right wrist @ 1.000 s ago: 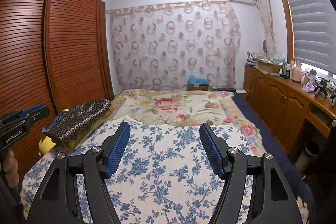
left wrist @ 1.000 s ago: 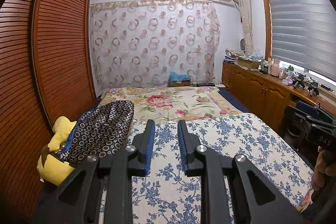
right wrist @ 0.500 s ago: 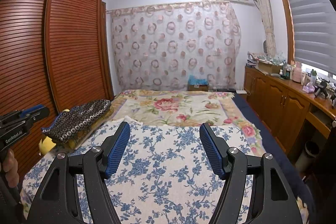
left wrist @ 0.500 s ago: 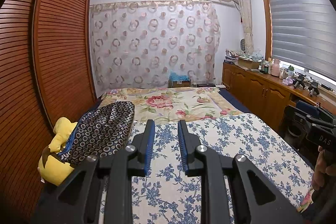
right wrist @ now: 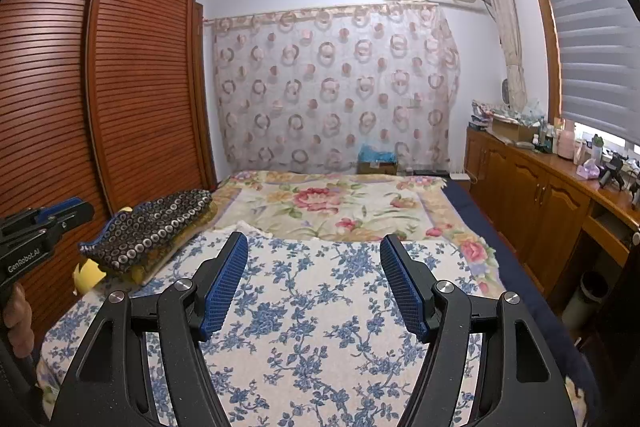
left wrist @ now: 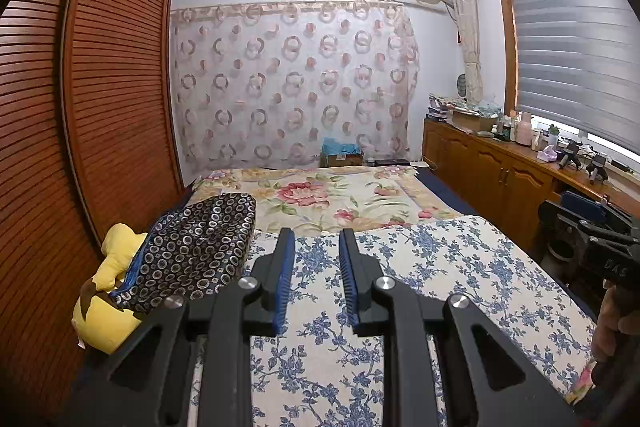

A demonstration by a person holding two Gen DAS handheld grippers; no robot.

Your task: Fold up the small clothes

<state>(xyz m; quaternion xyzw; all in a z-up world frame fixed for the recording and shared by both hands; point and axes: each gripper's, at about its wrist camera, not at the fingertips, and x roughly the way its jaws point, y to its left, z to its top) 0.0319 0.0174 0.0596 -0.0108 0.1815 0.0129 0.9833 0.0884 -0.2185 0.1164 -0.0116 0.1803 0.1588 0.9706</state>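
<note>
A dark garment (left wrist: 192,251) printed with small rings lies in a heap at the bed's left edge, partly over a yellow plush toy (left wrist: 104,315). The right wrist view shows the same garment (right wrist: 152,223) left of centre. My left gripper (left wrist: 316,233) hovers over the blue-flowered sheet (left wrist: 440,267), just right of the garment. Its jaws stand a narrow gap apart with nothing between them. My right gripper (right wrist: 313,237) is wide open and empty above the middle of the sheet (right wrist: 312,307). Neither gripper touches any cloth.
A rose-patterned blanket (left wrist: 328,195) covers the far half of the bed. A slatted wooden wardrobe (left wrist: 100,87) lines the left side. Low wooden cabinets (right wrist: 532,195) with clutter run along the right under the window. A bin (right wrist: 584,295) stands beside the bed. A curtain hangs at the back.
</note>
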